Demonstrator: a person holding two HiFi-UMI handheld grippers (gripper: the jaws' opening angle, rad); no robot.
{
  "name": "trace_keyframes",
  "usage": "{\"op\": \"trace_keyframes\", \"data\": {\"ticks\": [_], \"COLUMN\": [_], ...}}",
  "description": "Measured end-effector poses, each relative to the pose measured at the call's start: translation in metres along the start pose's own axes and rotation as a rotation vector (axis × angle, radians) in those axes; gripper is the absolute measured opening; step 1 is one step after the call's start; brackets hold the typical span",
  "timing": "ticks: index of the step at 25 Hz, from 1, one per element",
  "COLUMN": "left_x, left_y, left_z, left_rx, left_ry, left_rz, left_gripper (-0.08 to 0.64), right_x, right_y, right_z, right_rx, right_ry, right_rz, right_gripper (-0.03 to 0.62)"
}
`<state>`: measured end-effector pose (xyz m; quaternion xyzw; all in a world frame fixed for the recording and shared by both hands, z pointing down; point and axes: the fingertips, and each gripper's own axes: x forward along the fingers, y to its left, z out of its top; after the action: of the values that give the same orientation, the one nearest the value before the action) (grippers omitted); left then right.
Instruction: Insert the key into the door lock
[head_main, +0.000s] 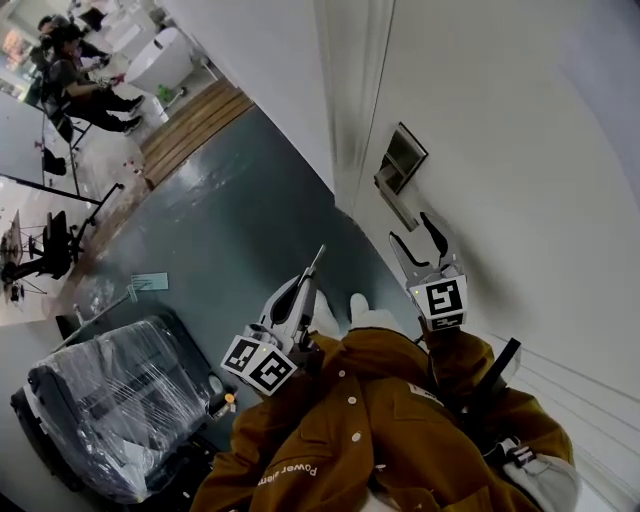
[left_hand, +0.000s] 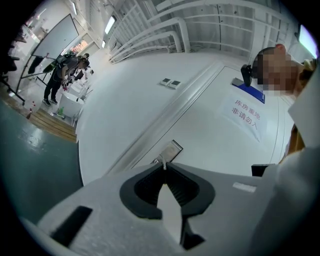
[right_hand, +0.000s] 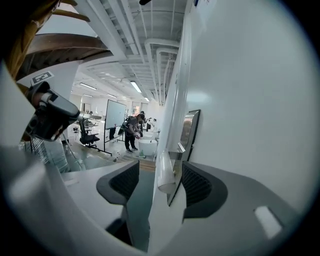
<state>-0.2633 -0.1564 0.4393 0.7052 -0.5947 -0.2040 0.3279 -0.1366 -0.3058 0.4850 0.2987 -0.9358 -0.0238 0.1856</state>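
The white door carries a dark lock plate with a lever handle below it. My left gripper is shut on a thin silver key, which points up toward the door edge and is still apart from the lock. In the left gripper view the key's tip sticks out of the shut jaws, with the lock plate just beyond. My right gripper is open just below the handle. In the right gripper view the handle stands between the spread jaws, untouched, beside the lock plate.
The white door frame runs left of the lock. A plastic-wrapped chair stands at lower left on the dark floor. People work far back by a wooden strip. A notice hangs on the door.
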Motion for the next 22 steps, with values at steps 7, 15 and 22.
{"op": "trace_keyframes", "data": {"ticks": [7,15,22], "left_x": [0.011,0.042,0.090], "left_y": [0.008,0.027,0.059], "left_z": [0.003,-0.008,-0.038], "left_rx": [-0.023,-0.092,-0.194], "left_ry": [0.037,0.088,0.179], "left_rz": [-0.043,-0.075,-0.099], "left_gripper": [0.025,0.025,0.025], "right_x": [0.017,0.020,0.022], "right_y": [-0.011,-0.013,-0.012], "right_z": [-0.022,-0.022,-0.025], "right_rx": [-0.018,-0.006,-0.002], "right_ry": [0.076,0.075,0.072], "right_rz": [-0.048,-0.055,-0.059], "right_gripper": [0.124,0.124,0.123]}}
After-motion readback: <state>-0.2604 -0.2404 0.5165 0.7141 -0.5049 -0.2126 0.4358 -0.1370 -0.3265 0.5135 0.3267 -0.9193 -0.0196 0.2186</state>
